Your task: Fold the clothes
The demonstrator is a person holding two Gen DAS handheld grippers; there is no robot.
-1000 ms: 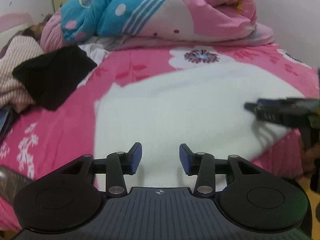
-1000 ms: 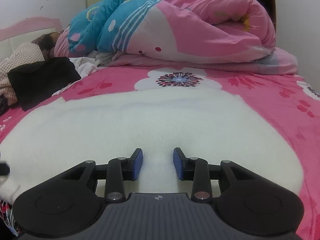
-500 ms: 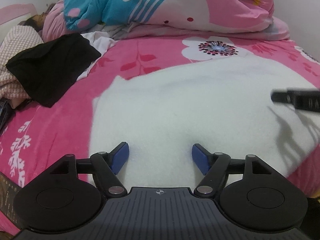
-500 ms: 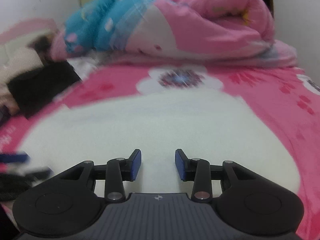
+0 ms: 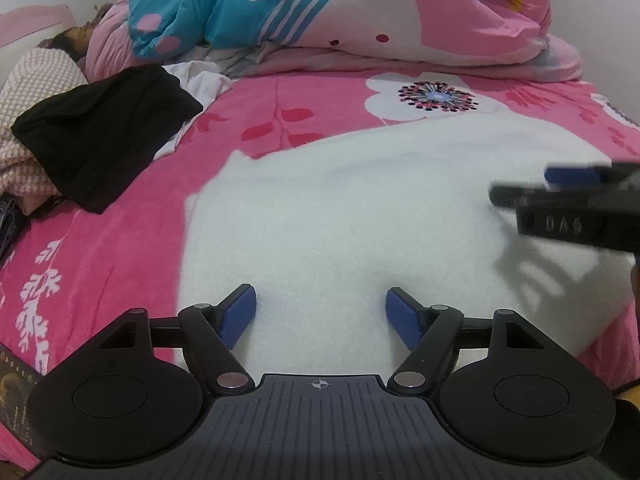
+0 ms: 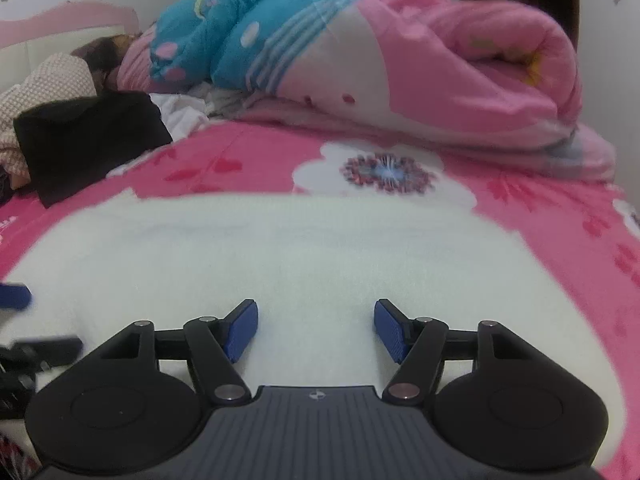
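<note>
Your white garment [image 5: 360, 208] lies flat on the bed [image 5: 100, 264], seemingly already folded at least once, though its layers are hard to read. Your left hand-held gripper [image 5: 320, 312] is spread and empty; the right hand-held gripper [image 6: 316, 326] is opening, pinching nothing. Further folds and the black garment [image 5: 100, 136] remain.

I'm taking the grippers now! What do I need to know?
Left hand-held gripper: jaws wide apart, nothing pinched, low over the near edge of the white fleece garment.
Right hand-held gripper: jaws opening, nothing between them, also over the white fleece garment.
The garment lies flat on the pink flowered bedspread. A black garment waits at the far left, beside more loose clothes.
Done: the white piece looks laid out and released; how many folds it has I cannot tell.
Left: finish folding it if needed, then the black one.
</note>
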